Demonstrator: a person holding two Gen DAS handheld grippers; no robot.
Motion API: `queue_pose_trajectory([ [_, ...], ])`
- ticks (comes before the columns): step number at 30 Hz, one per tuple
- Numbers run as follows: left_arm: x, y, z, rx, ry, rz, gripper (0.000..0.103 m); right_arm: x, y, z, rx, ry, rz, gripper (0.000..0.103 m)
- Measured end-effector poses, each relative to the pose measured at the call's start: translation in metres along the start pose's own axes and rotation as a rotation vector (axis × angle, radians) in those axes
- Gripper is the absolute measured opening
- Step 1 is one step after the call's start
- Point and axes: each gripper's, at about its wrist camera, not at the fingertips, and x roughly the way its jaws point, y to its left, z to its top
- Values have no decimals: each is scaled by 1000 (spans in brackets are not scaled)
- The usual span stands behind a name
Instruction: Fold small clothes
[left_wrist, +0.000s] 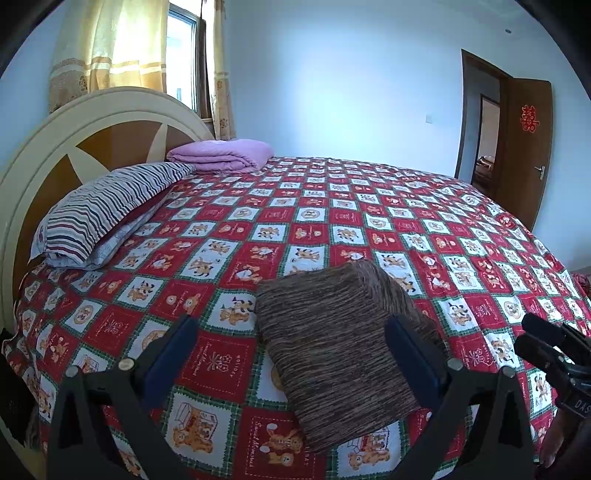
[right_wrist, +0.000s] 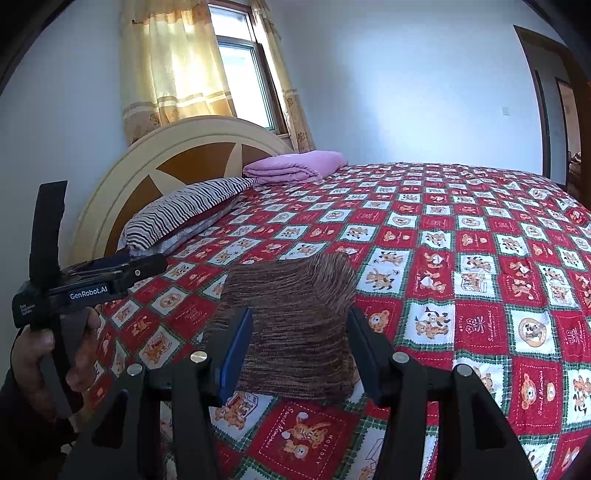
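Note:
A brown striped knit garment (left_wrist: 340, 343) lies folded into a compact rectangle on the red patterned bedspread (left_wrist: 332, 206). My left gripper (left_wrist: 291, 325) is open and empty, raised just above the bed, its blue-padded fingers (left_wrist: 173, 354) spread either side of the garment's near part. In the right wrist view the same garment (right_wrist: 291, 314) lies ahead on the bedspread (right_wrist: 461, 258). My right gripper (right_wrist: 301, 321) is open and empty, its fingers (right_wrist: 236, 354) framing the garment's near end. The left gripper (right_wrist: 122, 273) shows at the left, held in a hand.
A striped pillow (left_wrist: 110, 206) and a folded pink blanket (left_wrist: 221, 155) lie by the round headboard (left_wrist: 74, 140) at the left. A curtained window (right_wrist: 229, 66) is behind it. An open brown door (left_wrist: 524, 147) stands at the far right. The right gripper's body (left_wrist: 554, 354) shows at the right.

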Motion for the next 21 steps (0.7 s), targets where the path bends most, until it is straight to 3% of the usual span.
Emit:
queue_pose_trajectory([
  [21, 5, -2, -4, 23, 12, 8, 103, 2, 4, -4, -4, 3, 3, 54],
])
